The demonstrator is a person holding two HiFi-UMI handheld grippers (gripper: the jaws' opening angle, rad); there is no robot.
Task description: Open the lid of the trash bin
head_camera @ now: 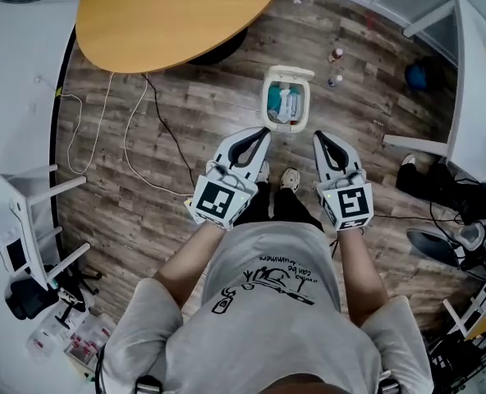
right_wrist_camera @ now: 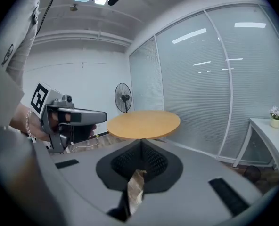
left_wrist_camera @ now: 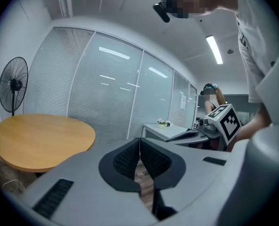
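Observation:
In the head view a small white trash bin (head_camera: 288, 105) stands on the wood floor just ahead of the person's feet. Its lid (head_camera: 290, 74) is tipped back at the far side, and teal and white rubbish shows inside. My left gripper (head_camera: 263, 135) is held up above the bin's near left corner, apart from it, and my right gripper (head_camera: 318, 137) above its near right. Both point forward, nearly level. In the left gripper view the pads (left_wrist_camera: 130, 157) meet with nothing between them. The right gripper (right_wrist_camera: 140, 146) looks the same, shut and empty. The bin shows in neither gripper view.
A round wooden table (head_camera: 173, 11) stands beyond the bin at the left, with cables (head_camera: 136, 138) trailing on the floor. A white chair (head_camera: 34, 212) is at the left, two small bottles (head_camera: 335, 56) and a white desk (head_camera: 477, 80) at the right. A standing fan (left_wrist_camera: 13, 86) is by the glass wall.

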